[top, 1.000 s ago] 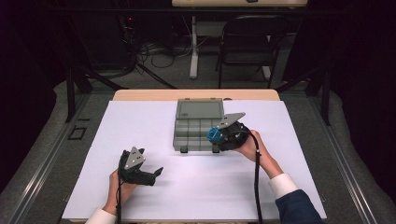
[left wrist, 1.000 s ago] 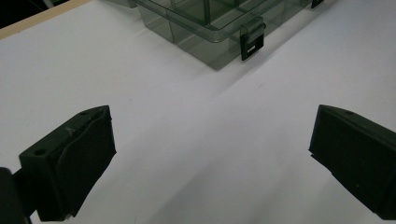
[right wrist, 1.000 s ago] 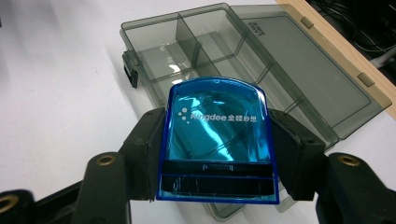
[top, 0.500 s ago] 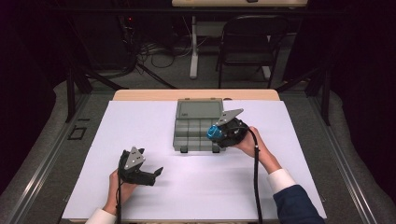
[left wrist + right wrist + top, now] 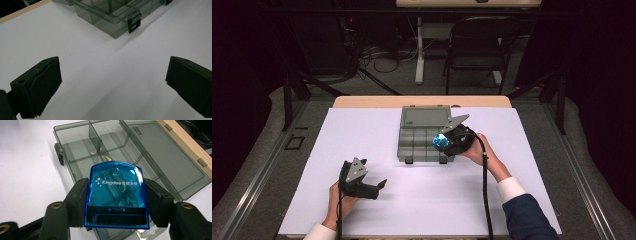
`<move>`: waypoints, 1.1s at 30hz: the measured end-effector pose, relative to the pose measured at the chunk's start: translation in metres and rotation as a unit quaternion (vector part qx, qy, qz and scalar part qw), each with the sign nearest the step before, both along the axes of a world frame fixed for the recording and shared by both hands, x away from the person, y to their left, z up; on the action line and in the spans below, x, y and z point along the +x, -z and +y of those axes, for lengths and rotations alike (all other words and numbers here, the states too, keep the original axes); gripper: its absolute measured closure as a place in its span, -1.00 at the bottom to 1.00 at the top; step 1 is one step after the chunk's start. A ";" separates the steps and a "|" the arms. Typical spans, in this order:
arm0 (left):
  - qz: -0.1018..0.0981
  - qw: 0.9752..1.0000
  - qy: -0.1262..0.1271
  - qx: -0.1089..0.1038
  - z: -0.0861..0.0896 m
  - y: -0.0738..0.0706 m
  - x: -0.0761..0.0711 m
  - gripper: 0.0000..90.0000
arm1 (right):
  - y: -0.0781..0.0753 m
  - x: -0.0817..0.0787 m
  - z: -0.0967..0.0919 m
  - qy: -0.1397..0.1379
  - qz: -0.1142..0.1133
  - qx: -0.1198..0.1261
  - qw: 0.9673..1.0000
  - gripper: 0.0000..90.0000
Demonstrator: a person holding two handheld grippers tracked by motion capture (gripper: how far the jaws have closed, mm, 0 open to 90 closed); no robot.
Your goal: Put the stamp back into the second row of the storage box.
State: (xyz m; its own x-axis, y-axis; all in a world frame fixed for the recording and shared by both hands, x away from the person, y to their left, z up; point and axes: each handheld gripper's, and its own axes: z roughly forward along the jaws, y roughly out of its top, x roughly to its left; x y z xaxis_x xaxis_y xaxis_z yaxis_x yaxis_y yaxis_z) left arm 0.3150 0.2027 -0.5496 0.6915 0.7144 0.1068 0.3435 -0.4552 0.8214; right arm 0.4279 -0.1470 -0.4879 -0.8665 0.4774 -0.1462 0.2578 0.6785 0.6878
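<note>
Right gripper (image 5: 116,202): jaws clamped on translucent blue plastic case (image 5: 116,197), held over near compartments of open smoky-grey plastic organiser box (image 5: 426,132); position shifted slightly toward box since earlier frame. Left gripper (image 5: 112,82): jaws open, empty, unmoved above white bench (image 5: 422,200).

White-covered table (image 5: 422,205) w/ open grey compartment box (image 5: 424,135) on it.

A translucent blue plastic case (image 5: 116,195), printed with white "Kingdee" lettering and crossed by a dark band near its lower edge, is sitting clamped by its two sides, tilted above the organizer box (image 5: 105,152). That smoky grey, clear box is lying open on the white table, its lid folded flat behind its divided compartments.
</note>
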 end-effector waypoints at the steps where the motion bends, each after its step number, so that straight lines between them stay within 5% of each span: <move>1: 0.000 1.000 0.000 0.000 0.000 0.000 0.000 -1.00 | 0.001 0.000 0.001 -0.001 0.001 -0.004 1.000 -0.09; 33: -0.001 1.000 -0.001 -0.001 0.001 0.000 0.000 -1.00 | 0.016 0.024 0.011 -0.047 0.027 -0.029 0.998 -0.09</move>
State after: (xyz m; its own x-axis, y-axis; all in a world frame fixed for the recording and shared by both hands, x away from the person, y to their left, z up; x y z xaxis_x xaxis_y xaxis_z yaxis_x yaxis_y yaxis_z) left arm 0.3151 0.2033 -0.5498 0.6895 0.7164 0.1067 0.3432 -0.4529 0.8228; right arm 0.4516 -0.1358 -0.5034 -0.9144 0.3859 -0.1225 0.2275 0.7400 0.6330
